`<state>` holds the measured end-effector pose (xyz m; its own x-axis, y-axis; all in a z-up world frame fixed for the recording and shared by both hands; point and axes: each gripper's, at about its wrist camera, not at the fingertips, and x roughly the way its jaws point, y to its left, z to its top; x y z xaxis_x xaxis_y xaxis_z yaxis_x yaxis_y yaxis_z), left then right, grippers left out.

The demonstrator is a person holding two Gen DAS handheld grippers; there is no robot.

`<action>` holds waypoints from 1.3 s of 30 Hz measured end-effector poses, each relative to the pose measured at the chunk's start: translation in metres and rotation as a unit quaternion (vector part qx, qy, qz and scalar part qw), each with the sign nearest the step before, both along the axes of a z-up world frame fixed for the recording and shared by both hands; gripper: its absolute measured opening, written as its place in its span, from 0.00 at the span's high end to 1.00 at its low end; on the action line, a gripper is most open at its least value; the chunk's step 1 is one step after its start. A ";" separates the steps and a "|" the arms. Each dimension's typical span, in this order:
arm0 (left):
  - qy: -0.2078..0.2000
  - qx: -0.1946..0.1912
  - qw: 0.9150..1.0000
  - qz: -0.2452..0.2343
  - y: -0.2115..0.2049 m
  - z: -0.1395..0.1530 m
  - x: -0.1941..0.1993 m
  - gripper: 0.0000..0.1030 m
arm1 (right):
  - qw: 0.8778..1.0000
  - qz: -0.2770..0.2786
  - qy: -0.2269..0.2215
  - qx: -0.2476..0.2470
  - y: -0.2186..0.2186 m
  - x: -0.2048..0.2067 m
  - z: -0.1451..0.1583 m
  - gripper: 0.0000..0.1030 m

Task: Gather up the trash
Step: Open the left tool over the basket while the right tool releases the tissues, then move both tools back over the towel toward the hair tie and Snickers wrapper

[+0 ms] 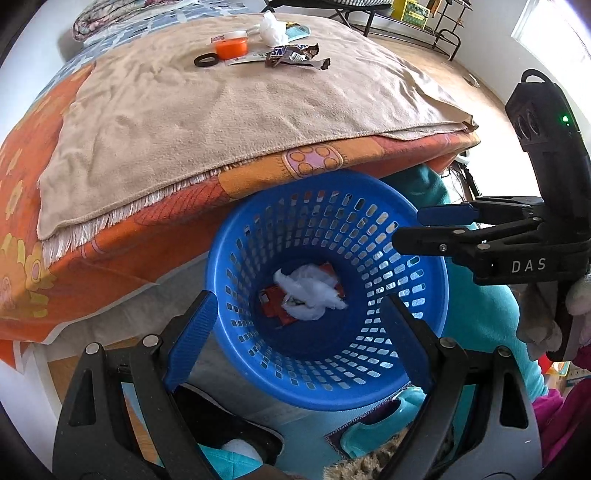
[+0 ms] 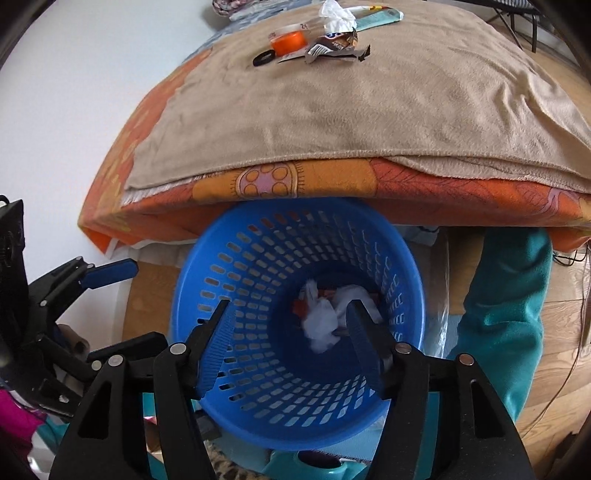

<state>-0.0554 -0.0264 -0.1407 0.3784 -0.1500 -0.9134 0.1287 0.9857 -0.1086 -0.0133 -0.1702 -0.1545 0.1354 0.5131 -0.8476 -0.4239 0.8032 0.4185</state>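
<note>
Both grippers hang over the blue basket (image 1: 328,295), jaws apart and holding nothing: the left gripper (image 1: 299,343) spread wide, the right gripper (image 2: 291,350) narrower. White tissue (image 2: 325,317) and orange wrappers already lie at the bottom. Remaining trash, a candy wrapper (image 1: 295,55) and crumpled tissue (image 1: 272,27), sits far across the tan blanket (image 1: 221,122), beyond the bed's edge, its long axis crosswise; neither hand looks clearly nearer, and open blanket leaves room.

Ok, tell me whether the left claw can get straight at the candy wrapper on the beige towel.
Probably yes: the left claw is open and empty over the blue basket, and the candy wrapper lies uncovered on the beige towel, though far across it.
</note>
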 end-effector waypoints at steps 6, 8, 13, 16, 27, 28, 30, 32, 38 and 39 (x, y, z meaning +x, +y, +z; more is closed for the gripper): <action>-0.007 -0.004 1.000 0.013 0.007 0.005 0.007 0.11 | 1.000 -0.005 -0.011 0.002 -0.002 0.004 0.007 0.40; -0.009 -0.005 1.000 0.019 0.010 0.008 0.013 0.11 | 1.000 -0.007 -0.021 0.002 -0.003 0.006 0.013 0.40; -0.023 0.001 0.999 0.033 0.019 0.022 0.030 0.11 | 0.998 -0.011 -0.054 -0.001 -0.006 0.016 0.028 0.40; -0.030 -0.003 0.999 0.043 0.024 0.030 0.041 0.11 | 0.997 -0.018 -0.079 -0.003 -0.009 0.021 0.037 0.40; -0.062 -0.014 0.996 0.059 0.044 0.054 0.102 0.11 | 0.989 -0.022 -0.146 -0.008 -0.014 0.045 0.061 0.40; -0.065 -0.010 0.996 0.061 0.046 0.055 0.107 0.11 | 0.988 -0.020 -0.152 -0.008 -0.013 0.047 0.063 0.40; -0.068 -0.006 0.996 0.062 0.049 0.058 0.119 0.11 | 0.987 -0.018 -0.159 -0.010 -0.012 0.052 0.066 0.40; -0.069 -0.005 0.996 0.064 0.051 0.060 0.128 0.11 | 0.986 -0.018 -0.163 -0.008 -0.011 0.059 0.070 0.40; -0.073 0.009 0.994 0.075 0.056 0.059 0.160 0.11 | 0.983 -0.021 -0.185 -0.005 -0.005 0.080 0.083 0.40; -0.072 0.008 0.994 0.077 0.058 0.058 0.165 0.11 | 0.982 -0.021 -0.188 -0.006 -0.004 0.083 0.084 0.40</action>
